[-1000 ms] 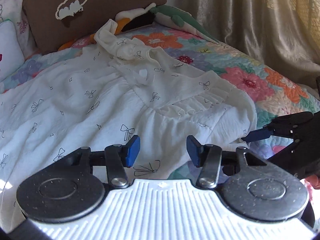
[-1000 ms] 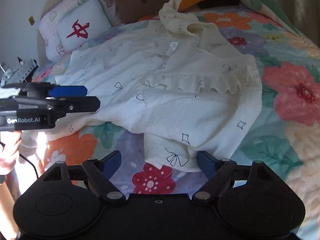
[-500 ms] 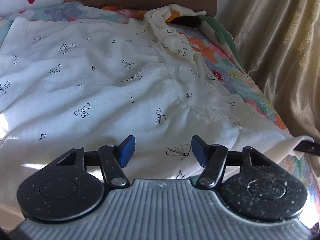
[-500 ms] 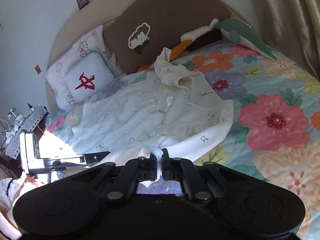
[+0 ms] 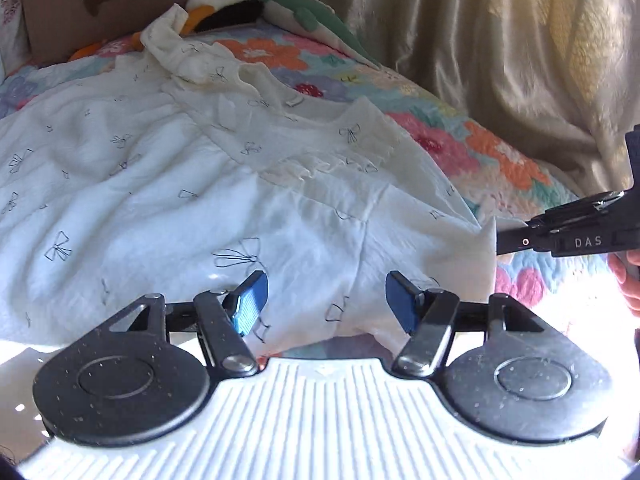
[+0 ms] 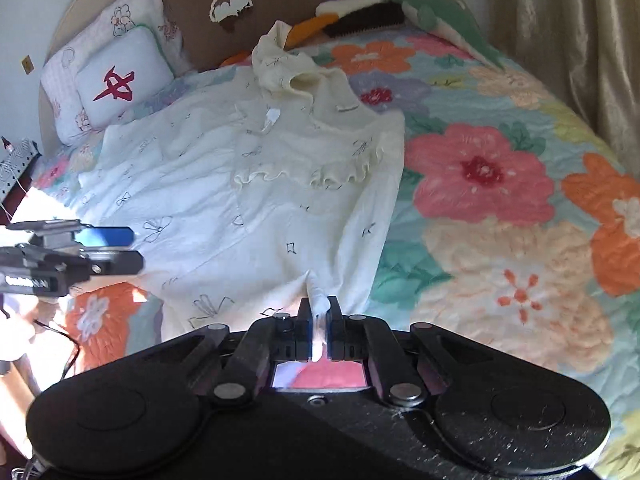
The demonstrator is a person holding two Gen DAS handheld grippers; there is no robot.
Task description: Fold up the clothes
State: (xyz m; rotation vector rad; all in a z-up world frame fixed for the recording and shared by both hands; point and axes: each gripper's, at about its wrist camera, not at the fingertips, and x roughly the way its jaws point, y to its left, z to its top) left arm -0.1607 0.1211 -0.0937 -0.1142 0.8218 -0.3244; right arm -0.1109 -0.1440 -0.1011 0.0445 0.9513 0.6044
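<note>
Only the right view shows the right gripper [image 6: 319, 314] pinching the dress [image 6: 256, 184] hem; left gripper [image 5: 325, 304] hovers level, fingers wide.

We note the garment [image 6: 256, 184] spread on the bed [image 6: 500, 216], toward its left side, collar end nearest the cushion [image 6: 280, 8] at the head. The pillow [image 6: 120, 84] sits left of that cushion, the plush toy [image 6: 400, 12] to its right. The curtain [image 5: 500, 60] hangs beyond the bed's right edge. Our right gripper [image 6: 319, 316] is at the garment's near corner, our left gripper [image 5: 326, 300] over its near edge.
</note>
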